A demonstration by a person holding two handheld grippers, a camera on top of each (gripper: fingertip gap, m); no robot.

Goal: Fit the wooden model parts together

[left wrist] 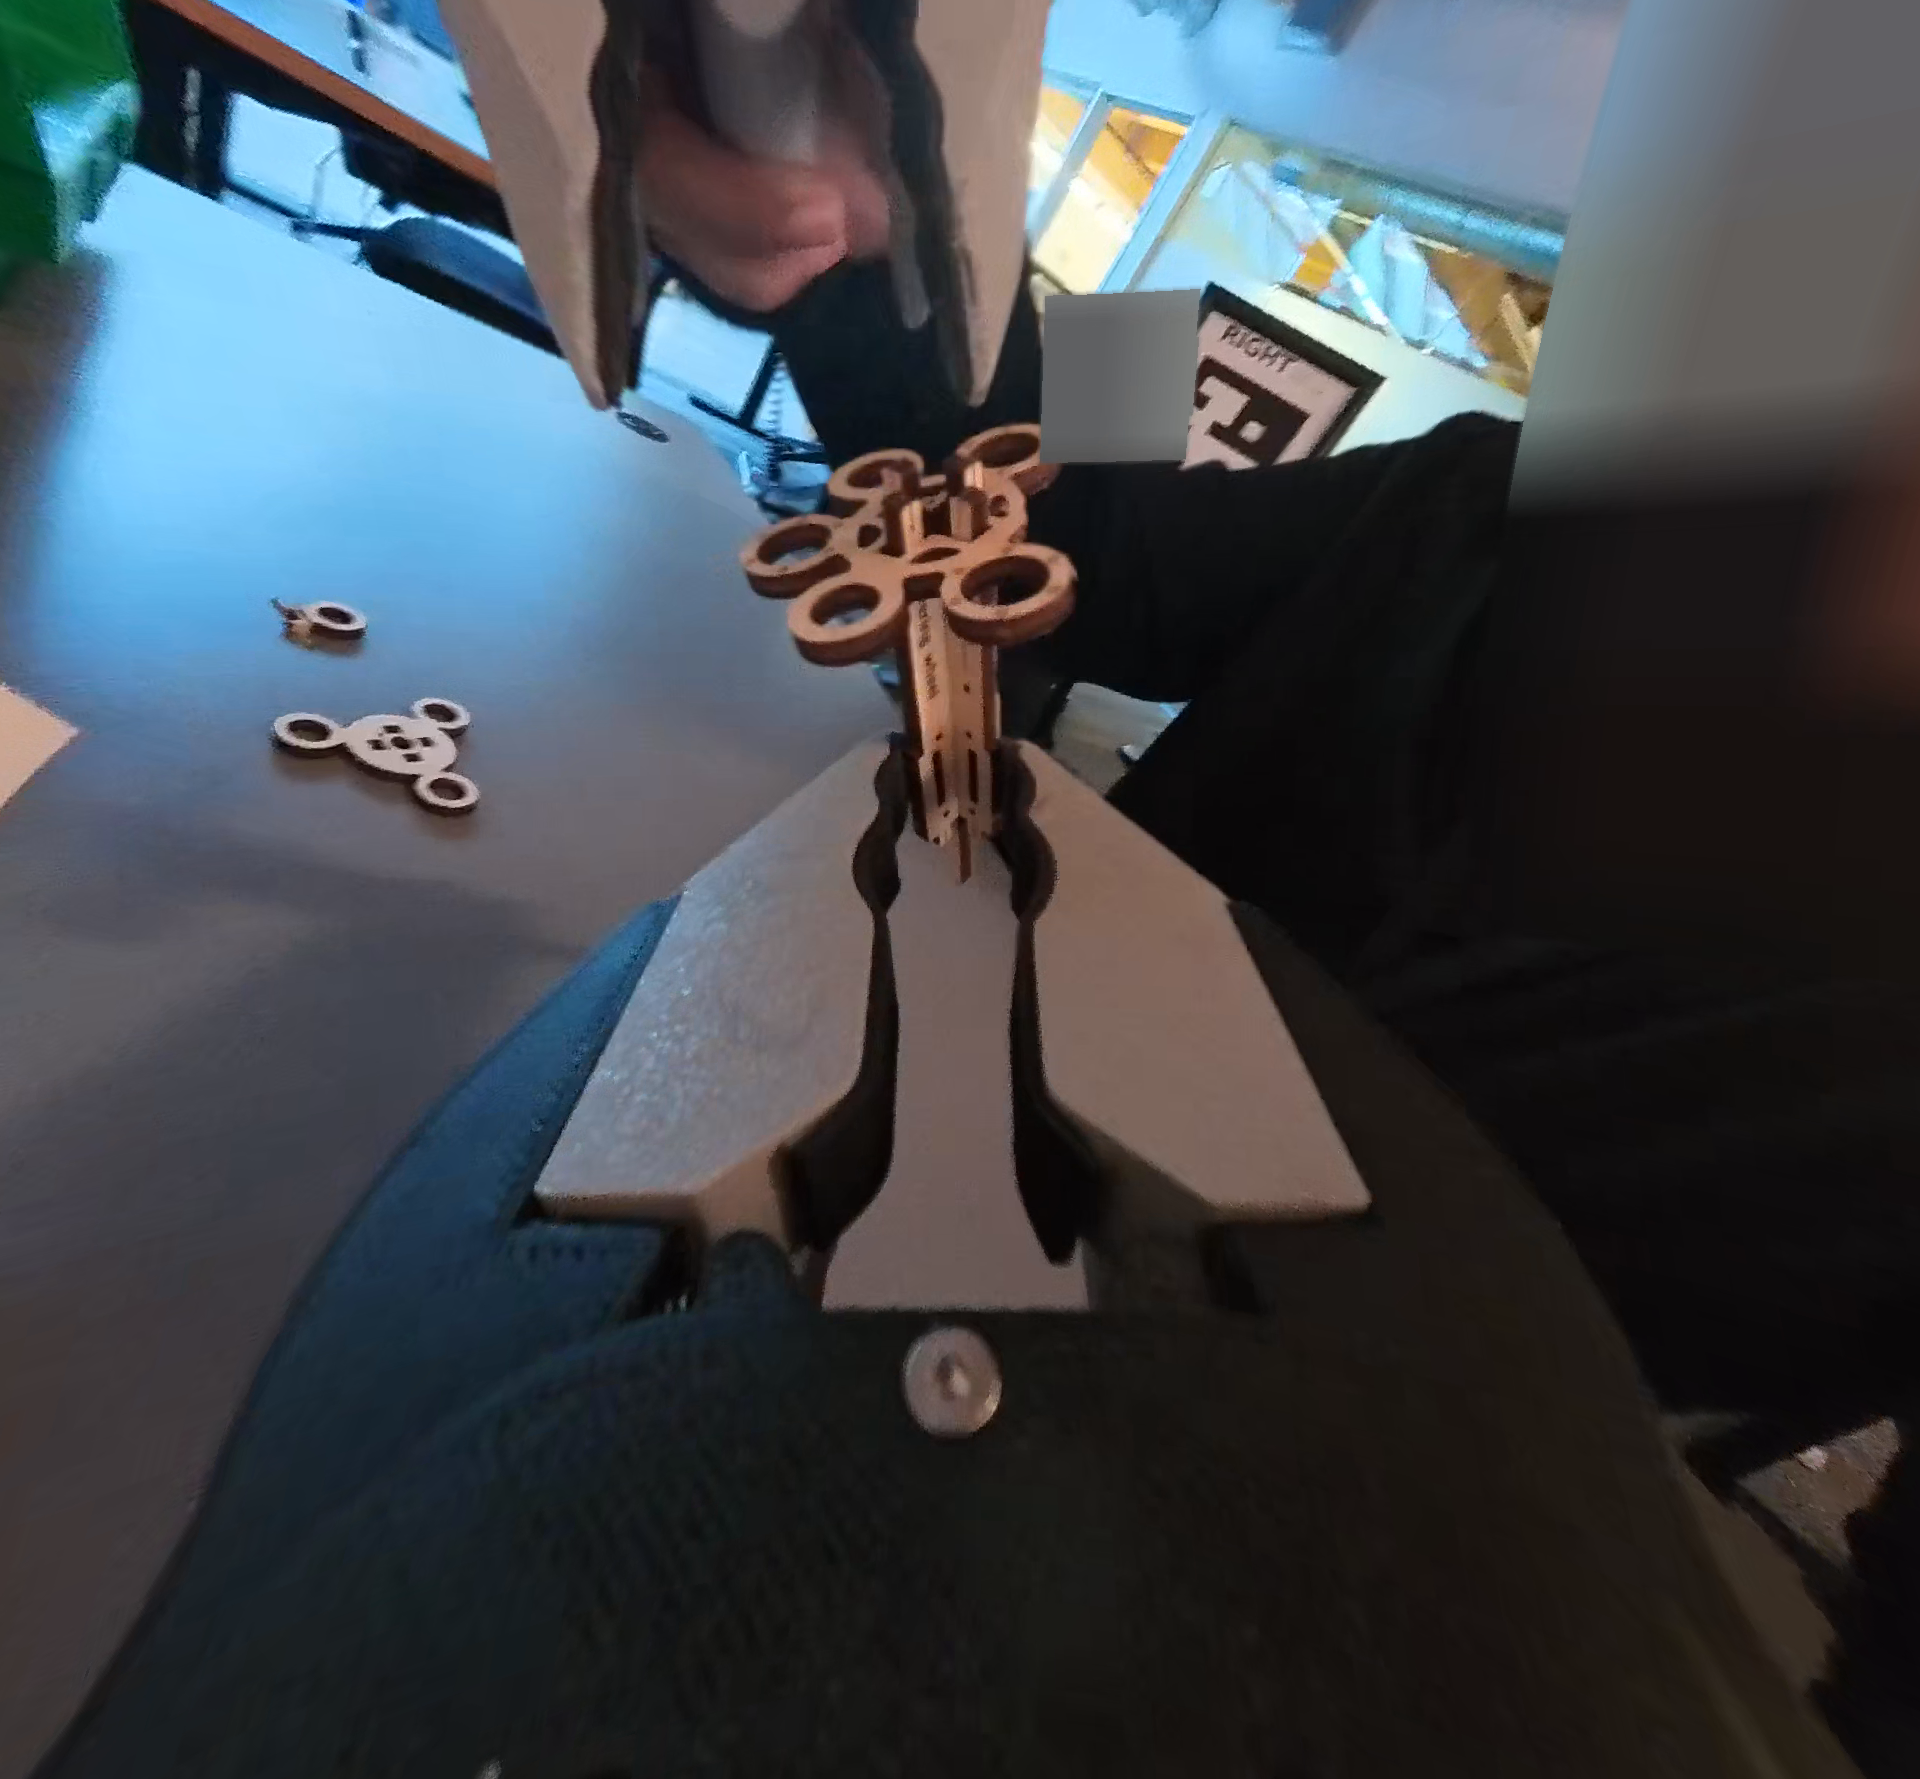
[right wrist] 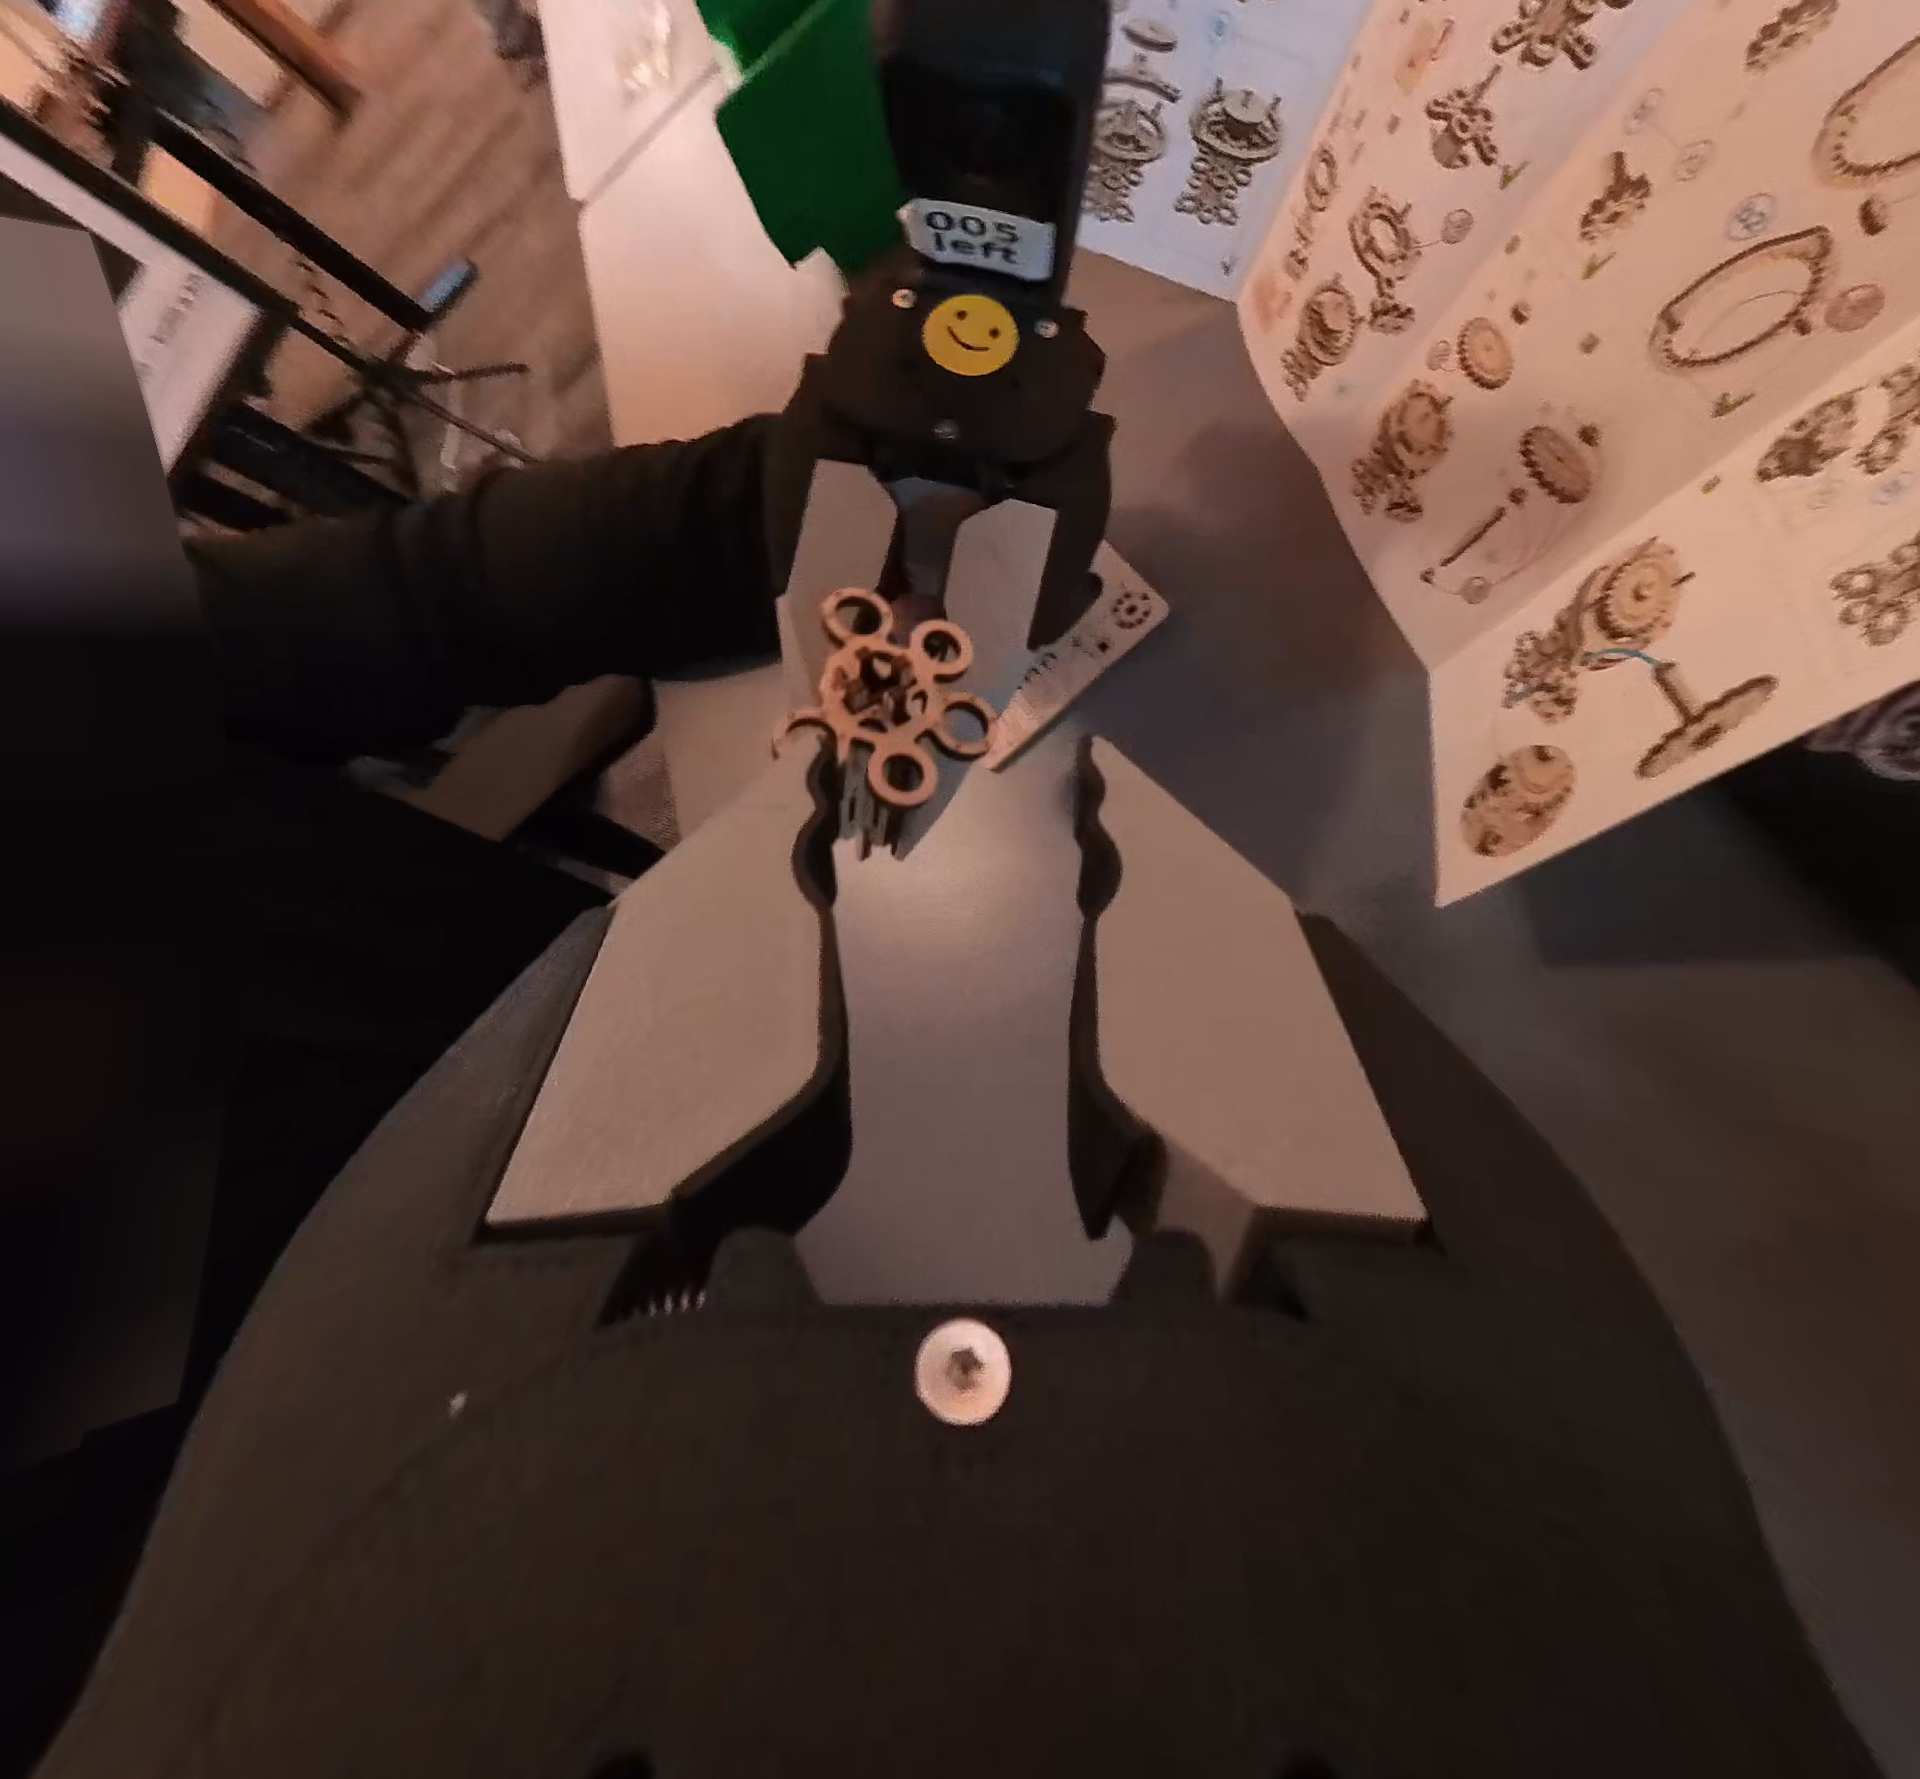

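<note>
A wooden assembly, a plate with several rings (left wrist: 914,557) on a slotted shaft (left wrist: 948,690), is held upright above the dark table (left wrist: 260,950). My left gripper (left wrist: 951,799) is shut on the lower end of the shaft. My right gripper (left wrist: 790,389) comes in from above, open and empty, its fingertips just above the ringed plate. In the right wrist view the right gripper (right wrist: 951,763) is open, with the ringed plate (right wrist: 894,701) close to its left finger (right wrist: 727,981). The left gripper (right wrist: 878,825) grips the shaft behind the plate.
A loose three-ring wooden piece (left wrist: 379,753) and a small ring (left wrist: 327,621) lie on the table to the left. A printed instruction sheet (right wrist: 1610,379) stands at the right, a cut-out wooden sheet (right wrist: 1086,669) lies beneath the grippers, and a green box (right wrist: 883,46) sits behind. The gap from one gripper's tips to the other's is roughly 7 centimetres.
</note>
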